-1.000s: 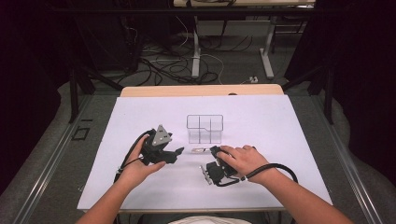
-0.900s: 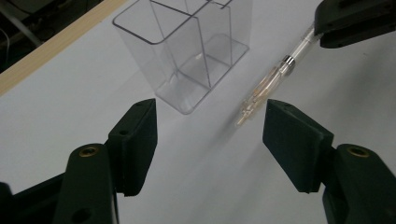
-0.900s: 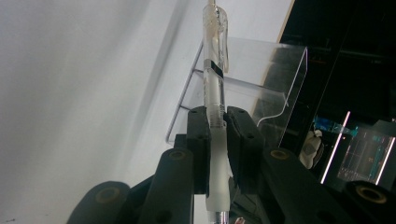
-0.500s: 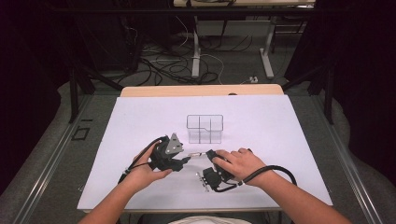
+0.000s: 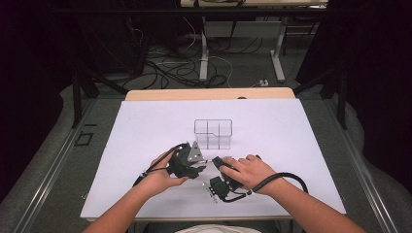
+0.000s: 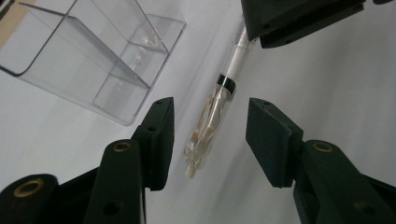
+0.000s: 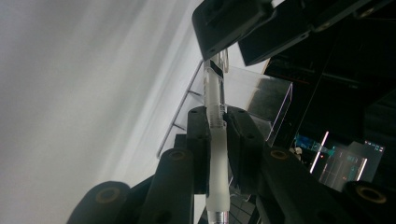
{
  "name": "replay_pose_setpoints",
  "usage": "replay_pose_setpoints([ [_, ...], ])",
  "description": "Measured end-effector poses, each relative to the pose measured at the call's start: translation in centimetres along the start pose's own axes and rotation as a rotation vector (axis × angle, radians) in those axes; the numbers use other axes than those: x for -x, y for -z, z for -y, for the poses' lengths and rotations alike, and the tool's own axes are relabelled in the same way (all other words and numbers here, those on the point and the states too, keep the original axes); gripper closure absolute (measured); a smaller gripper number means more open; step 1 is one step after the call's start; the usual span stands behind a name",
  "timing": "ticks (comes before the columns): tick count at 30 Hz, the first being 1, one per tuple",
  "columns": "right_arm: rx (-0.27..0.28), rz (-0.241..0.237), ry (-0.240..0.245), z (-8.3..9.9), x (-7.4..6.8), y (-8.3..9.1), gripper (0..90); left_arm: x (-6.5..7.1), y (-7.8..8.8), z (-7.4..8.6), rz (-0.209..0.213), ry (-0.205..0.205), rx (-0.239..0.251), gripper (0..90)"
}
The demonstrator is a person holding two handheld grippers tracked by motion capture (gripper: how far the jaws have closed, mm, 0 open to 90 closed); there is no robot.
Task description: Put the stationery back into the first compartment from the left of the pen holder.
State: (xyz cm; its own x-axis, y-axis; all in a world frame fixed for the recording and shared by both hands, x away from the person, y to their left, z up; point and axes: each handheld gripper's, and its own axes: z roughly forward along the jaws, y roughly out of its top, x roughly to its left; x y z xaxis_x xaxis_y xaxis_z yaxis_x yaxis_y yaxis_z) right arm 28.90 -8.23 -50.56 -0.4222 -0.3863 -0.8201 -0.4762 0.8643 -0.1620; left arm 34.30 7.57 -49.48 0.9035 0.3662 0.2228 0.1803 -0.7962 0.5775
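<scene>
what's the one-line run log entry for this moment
right tool: shut on clear plastic pen | left tool: jaws closing either side of pen's cap end, not touching | clear plastic divided organiser: just beyond, on white table

Pen: clear glossy plastic barrel, black band, frosted matt grip section. Organizer: transparent smooth acrylic-like plastic. Table cover: matt white sheet; jaw pads matt black.

Overhead light fell brightly on the white surface; surroundings were dim. The right gripper view was hazy, its background washed out.
</scene>
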Motion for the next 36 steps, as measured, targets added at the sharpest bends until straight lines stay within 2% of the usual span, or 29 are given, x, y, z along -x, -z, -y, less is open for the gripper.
replay_pose_setpoints([
  [1, 0.002, 0.014, 0.008, 0.0, 0.0, 0.0, 79.9, 0.1, -0.2, -0.1, 0.002, -0.003, 0.002, 54.0],
  [5, 0.004, 0.008, 0.019, -0.1, 0.0, 0.0, 79.9, 0.4, -0.8, -0.5, -0.010, -0.035, -0.012, 58.5],
  [7, 0.000, 0.007, 0.002, -0.1, -0.2, 0.1, 79.9, 0.6, -1.0, -0.6, -0.009, -0.047, -0.013, 60.5],
  [9, 0.002, 0.011, 0.015, -0.1, -0.2, 0.1, 79.9, 0.7, -1.1, -0.7, -0.007, -0.074, -0.023, 63.2],
  [11, 0.002, 0.008, 0.015, -0.1, -0.2, 0.1, 79.9, 0.9, -1.2, -0.6, -0.009, -0.076, -0.016, 65.5],
  [13, 0.008, 0.011, 0.019, -0.2, -0.2, 0.1, 79.9, 0.7, -1.1, -0.7, -0.011, -0.121, -0.041, 68.5],
  [14, 0.008, 0.011, 0.020, -0.2, -0.2, 0.1, 79.9, 0.8, -1.1, -0.6, -0.016, -0.114, -0.032, 69.7],
  [18, 0.011, 0.010, 0.014, -0.3, -0.3, 0.0, 79.9, 0.8, -1.0, -0.5, -0.016, -0.130, -0.032, 73.4],
  [23, 0.010, 0.008, 0.015, -0.2, -0.3, 0.0, 79.8, 0.8, -1.0, -0.5, -0.009, -0.171, -0.043, 75.9],
  [24, 0.010, 0.006, 0.031, -0.2, -0.2, -0.1, 79.9, 0.9, -1.1, -0.5, -0.007, -0.171, -0.043, 76.3],
  [29, 0.013, 0.005, 0.018, -0.2, -0.4, -0.1, 79.8, 0.8, -1.2, -0.5, 0.004, -0.181, -0.046, 77.3],
  [36, 0.019, 0.000, 0.002, 0.0, -0.2, -0.4, 79.4, 0.5, -1.3, -0.5, 0.017, -0.169, -0.040, 77.8],
])
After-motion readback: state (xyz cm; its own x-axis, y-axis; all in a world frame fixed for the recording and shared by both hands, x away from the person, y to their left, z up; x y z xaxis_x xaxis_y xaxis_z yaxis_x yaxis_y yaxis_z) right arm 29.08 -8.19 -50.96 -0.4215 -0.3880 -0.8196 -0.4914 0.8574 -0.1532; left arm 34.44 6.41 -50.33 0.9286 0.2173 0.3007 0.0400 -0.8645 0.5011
